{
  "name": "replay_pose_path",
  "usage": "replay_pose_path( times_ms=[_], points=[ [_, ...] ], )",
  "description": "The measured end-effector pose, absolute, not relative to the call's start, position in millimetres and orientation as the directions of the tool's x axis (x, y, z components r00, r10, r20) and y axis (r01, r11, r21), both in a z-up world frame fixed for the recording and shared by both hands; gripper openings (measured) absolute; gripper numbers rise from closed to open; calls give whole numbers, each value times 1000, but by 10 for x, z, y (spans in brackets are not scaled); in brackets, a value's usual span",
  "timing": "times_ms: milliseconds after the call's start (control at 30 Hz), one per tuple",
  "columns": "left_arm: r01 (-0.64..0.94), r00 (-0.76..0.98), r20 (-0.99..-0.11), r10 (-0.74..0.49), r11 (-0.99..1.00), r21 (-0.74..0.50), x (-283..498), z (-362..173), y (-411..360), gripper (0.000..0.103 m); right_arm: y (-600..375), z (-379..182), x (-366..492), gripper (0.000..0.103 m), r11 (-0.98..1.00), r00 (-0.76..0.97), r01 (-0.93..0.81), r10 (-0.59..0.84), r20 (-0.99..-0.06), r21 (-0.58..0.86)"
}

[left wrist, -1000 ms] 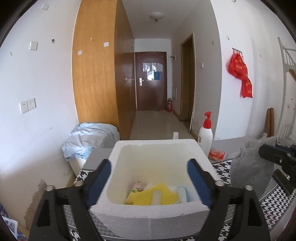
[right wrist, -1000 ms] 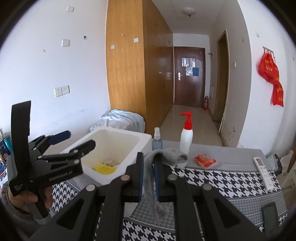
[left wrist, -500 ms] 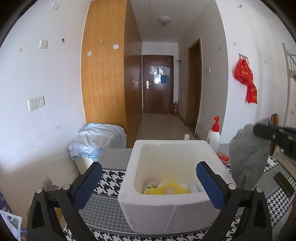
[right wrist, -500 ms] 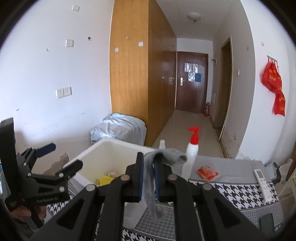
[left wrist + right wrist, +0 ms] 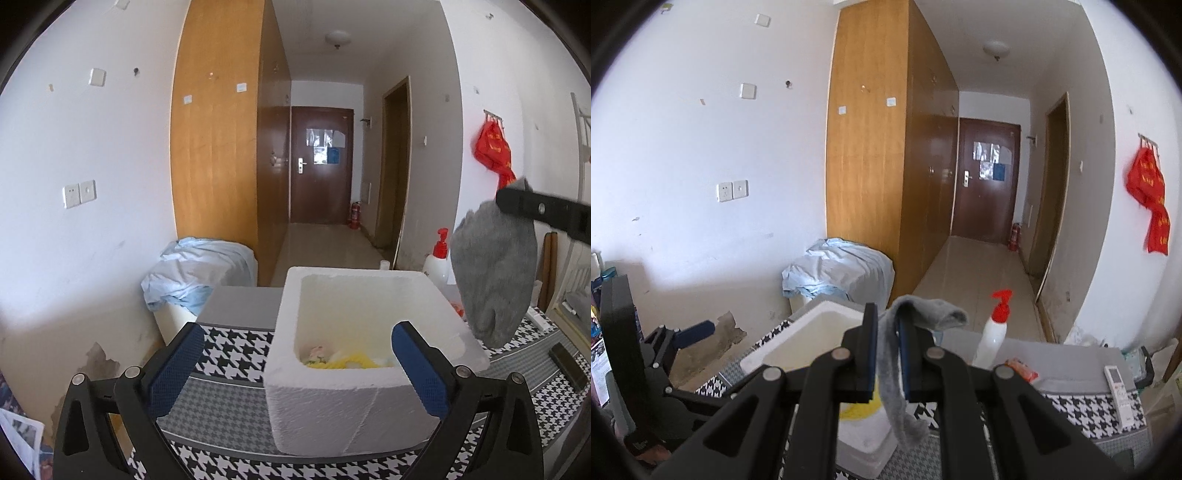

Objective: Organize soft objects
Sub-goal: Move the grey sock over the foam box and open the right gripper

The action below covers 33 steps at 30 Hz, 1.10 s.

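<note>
A white foam box (image 5: 354,398) stands on the houndstooth table; it also shows in the right wrist view (image 5: 798,343). It holds a yellow soft item (image 5: 351,360) and other small soft pieces. My right gripper (image 5: 886,354) is shut on a grey sock (image 5: 894,369), which hangs above the box's right edge; the sock also shows in the left wrist view (image 5: 495,280). My left gripper (image 5: 295,373) is open and empty, its blue pads either side of the box's near wall; it shows at the left in the right wrist view (image 5: 670,350).
A white pump bottle with a red top (image 5: 993,332), an orange packet (image 5: 1021,369) and a remote (image 5: 1117,384) lie on the table to the right. A dark phone (image 5: 569,365) lies near the right edge. A blue-covered bin (image 5: 199,273) stands behind the table.
My right gripper has lifted the grey sock up and towards the box. My left gripper has drawn back and risen, so the box looks smaller between its pads.
</note>
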State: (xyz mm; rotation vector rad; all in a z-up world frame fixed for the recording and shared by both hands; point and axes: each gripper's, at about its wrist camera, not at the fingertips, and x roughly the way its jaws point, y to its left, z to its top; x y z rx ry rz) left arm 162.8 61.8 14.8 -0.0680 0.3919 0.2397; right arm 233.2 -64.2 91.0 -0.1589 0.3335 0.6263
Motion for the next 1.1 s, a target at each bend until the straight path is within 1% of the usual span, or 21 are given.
replay_pose_path(
  times_ms=[300, 333, 433, 1100],
  points=[
    [-268, 888, -398, 230, 963, -41, 1576, 95, 739, 102, -418, 934, 2357, 13, 784, 748, -617, 559, -358, -66],
    [-269, 888, -398, 231, 962, -41, 1565, 88, 744, 102, -398, 943, 2362, 9, 782, 746, -619, 561, -359, -65],
    [-270, 890, -394, 231, 962, -45, 1532, 87, 758, 102, -356, 935, 2386, 8, 780, 742, -623, 562, -365, -64],
    [-286, 881, -409, 237, 956, -62, 1490, 9, 842, 102, -103, 547, 2589, 8, 746, 645, -665, 558, -522, -24]
  ],
)
